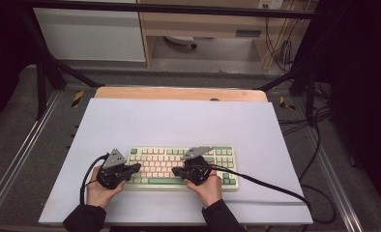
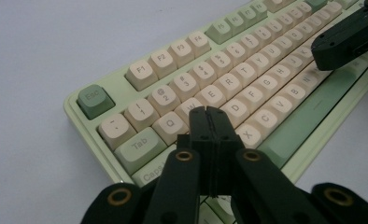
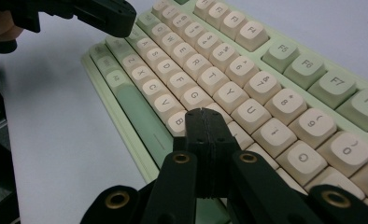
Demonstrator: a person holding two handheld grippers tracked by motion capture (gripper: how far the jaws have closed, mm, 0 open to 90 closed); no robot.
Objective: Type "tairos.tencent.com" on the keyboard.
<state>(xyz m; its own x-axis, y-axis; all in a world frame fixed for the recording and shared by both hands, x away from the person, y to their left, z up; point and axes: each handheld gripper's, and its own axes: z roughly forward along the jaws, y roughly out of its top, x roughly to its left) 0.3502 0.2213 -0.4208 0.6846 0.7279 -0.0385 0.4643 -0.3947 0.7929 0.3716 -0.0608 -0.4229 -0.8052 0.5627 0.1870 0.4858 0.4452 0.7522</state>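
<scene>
A pale green keyboard [image 1: 227, 166] with cream keys lies near the front of the white table top. My left gripper [image 1: 136, 167] hovers over its left end, jaws pressed together with nothing between them; in the left gripper view its tip [image 2: 207, 112] sits above the keyboard [image 2: 140, 74] around the W, A and S keys. My right gripper [image 1: 175, 171] is over the middle of the bottom rows, also shut and empty. In the right gripper view its tip [image 3: 204, 114] is above the keyboard [image 3: 285, 63] near the N and H keys.
The white table top [image 1: 179, 121] has open surface behind and beside the keyboard. A wooden strip [image 1: 179, 93] runs along its far edge. Black cables [image 1: 275, 186] trail from the grippers off the right side. Each gripper view shows the other gripper [image 2: 348, 37] [image 3: 102, 14] farther off.
</scene>
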